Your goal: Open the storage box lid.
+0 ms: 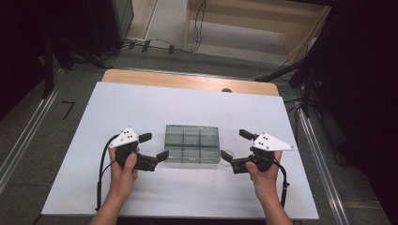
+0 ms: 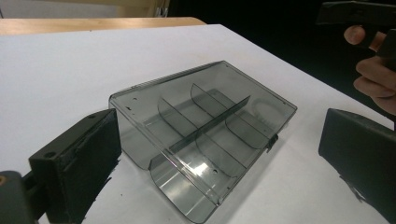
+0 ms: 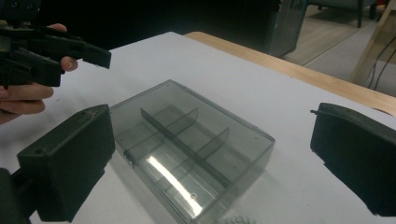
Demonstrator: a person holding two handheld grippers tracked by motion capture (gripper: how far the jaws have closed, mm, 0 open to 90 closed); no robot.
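A clear divided box (image 1: pixel 192 144) lies flat at the middle of the white bench (image 1: pixel 141 103), its long axis running left to right between the hands, its six compartments empty. The left gripper (image 1: pixel 154 146) and right gripper (image 1: pixel 236 146) flank its ends, jaws spread wide, holding nothing.

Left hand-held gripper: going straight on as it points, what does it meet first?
Most likely the clear divided box; the left hand-held gripper points at the box's end with jaws open, nothing between them.
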